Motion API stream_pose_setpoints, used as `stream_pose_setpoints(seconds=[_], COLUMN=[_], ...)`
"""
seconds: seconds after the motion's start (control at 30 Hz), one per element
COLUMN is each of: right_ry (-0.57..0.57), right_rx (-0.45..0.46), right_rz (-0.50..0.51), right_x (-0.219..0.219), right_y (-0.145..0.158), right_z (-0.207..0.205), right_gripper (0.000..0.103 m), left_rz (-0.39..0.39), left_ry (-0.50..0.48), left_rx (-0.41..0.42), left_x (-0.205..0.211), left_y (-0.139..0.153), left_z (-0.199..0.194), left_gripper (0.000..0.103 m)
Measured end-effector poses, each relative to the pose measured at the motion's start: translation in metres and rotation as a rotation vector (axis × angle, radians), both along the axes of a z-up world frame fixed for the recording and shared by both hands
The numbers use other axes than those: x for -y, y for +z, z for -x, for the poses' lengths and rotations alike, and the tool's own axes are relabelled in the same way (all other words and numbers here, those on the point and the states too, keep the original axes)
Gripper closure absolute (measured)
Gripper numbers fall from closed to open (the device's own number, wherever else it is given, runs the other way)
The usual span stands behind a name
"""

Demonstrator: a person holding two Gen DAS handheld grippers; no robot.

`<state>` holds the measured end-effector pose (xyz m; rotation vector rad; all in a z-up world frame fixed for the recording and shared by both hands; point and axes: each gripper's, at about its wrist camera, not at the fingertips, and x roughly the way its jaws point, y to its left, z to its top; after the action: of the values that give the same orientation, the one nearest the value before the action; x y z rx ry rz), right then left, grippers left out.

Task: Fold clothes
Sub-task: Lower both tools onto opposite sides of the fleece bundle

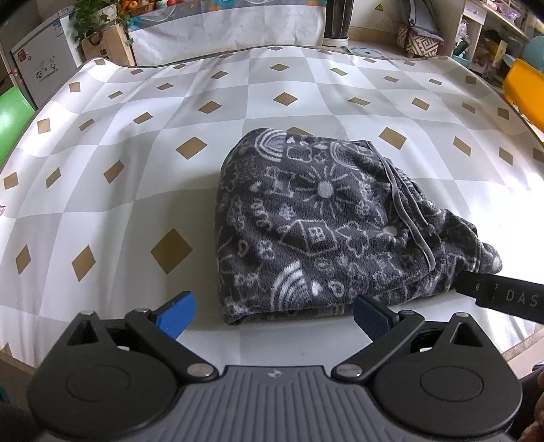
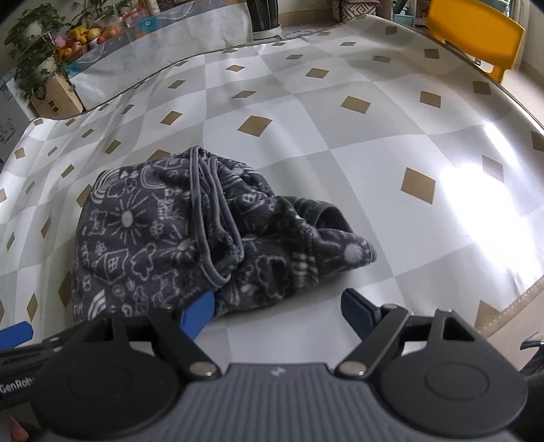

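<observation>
While apart — both grippers (image 1: 273,314) (image 2: 278,314) empty

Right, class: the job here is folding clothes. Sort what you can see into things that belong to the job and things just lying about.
Belongs to the job:
- dark patterned garment, lying roughly folded
- left gripper, open
- right gripper, open
- checked tablecloth under the garment

Just lying about:
- yellow chair
- potted plant
- cardboard box
- fruit
</observation>
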<state>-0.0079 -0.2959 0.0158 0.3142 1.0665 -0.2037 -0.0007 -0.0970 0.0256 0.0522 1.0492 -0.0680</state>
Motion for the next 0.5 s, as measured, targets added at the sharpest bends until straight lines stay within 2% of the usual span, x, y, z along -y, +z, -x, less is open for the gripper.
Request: stream_pose_setpoints(seconds=[0.27, 0.37, 0.5], right_ry=[0.046, 0.073, 0.051], right_rx=[0.03, 0.003, -0.026], right_rz=[-0.032, -0.018, -0.029], right_x=[-0.005, -0.005, 0.008], right_y=[0.001, 0.002, 0.004], right_z=[-0.003, -0.01, -0.022], right_gripper=[0.022, 0.022, 0.022], left_rz=[0.002, -0.014, -0.03], left_ry=[0.004, -0.008, -0.014], left_rx=[-0.005, 0.007, 0.019], left_x=[-0.006, -0.009, -0.018], left_y=[0.002, 0.007, 0.013], left_z=[-0.008, -0.015, -0.029], left_gripper=[0.004, 0.004, 0.004])
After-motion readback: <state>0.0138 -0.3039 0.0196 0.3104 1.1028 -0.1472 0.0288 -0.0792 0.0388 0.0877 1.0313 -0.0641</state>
